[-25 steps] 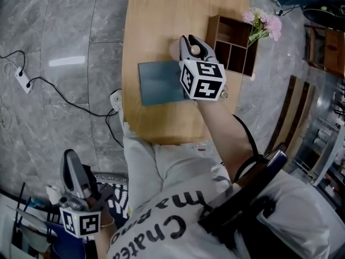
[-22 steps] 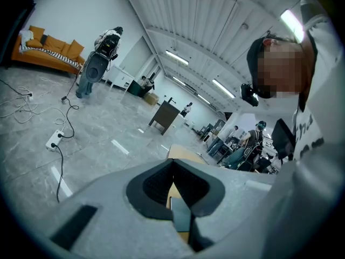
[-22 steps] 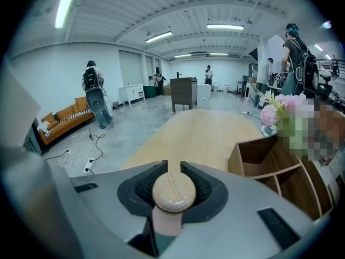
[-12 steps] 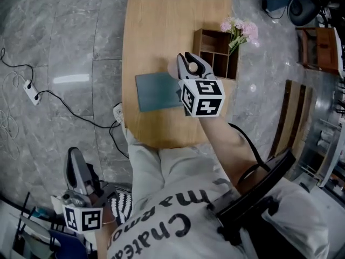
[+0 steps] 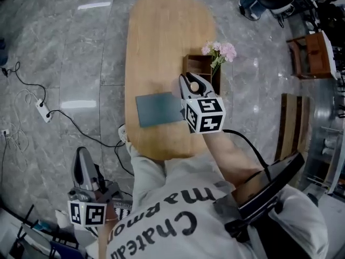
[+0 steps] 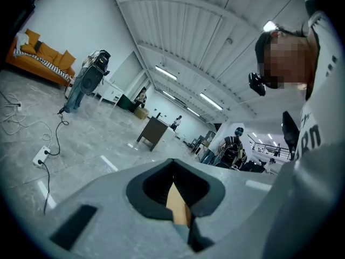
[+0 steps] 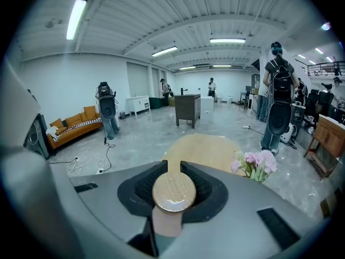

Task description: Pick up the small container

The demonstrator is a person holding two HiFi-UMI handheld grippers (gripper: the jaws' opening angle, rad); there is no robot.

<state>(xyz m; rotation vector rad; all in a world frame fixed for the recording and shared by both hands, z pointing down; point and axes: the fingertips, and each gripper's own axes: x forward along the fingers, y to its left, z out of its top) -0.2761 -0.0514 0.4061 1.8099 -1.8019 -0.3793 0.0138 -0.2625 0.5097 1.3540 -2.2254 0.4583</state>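
The small container (image 5: 193, 86) is a pale pot with a round wooden lid (image 7: 173, 192). My right gripper (image 5: 191, 83) is shut on it and holds it up above the oval wooden table (image 5: 161, 36), over the right edge of a blue-grey mat (image 5: 159, 108). In the right gripper view the dark pads (image 7: 141, 189) press on both sides of the lid. My left gripper (image 5: 83, 156) hangs low at the left, off the table beside the person's body, its jaws together with nothing held; in the left gripper view its tips (image 6: 172, 163) point across the hall.
A dark wooden organiser box (image 5: 197, 67) with pink flowers (image 5: 220, 51) stands on the table just beyond the right gripper. A power strip (image 5: 43, 109) and cables lie on the grey floor at the left. Wooden furniture (image 5: 310, 55) stands at the right.
Both grippers have risen. The right one has carried the container up off the table, and the table now looks smaller and farther below.
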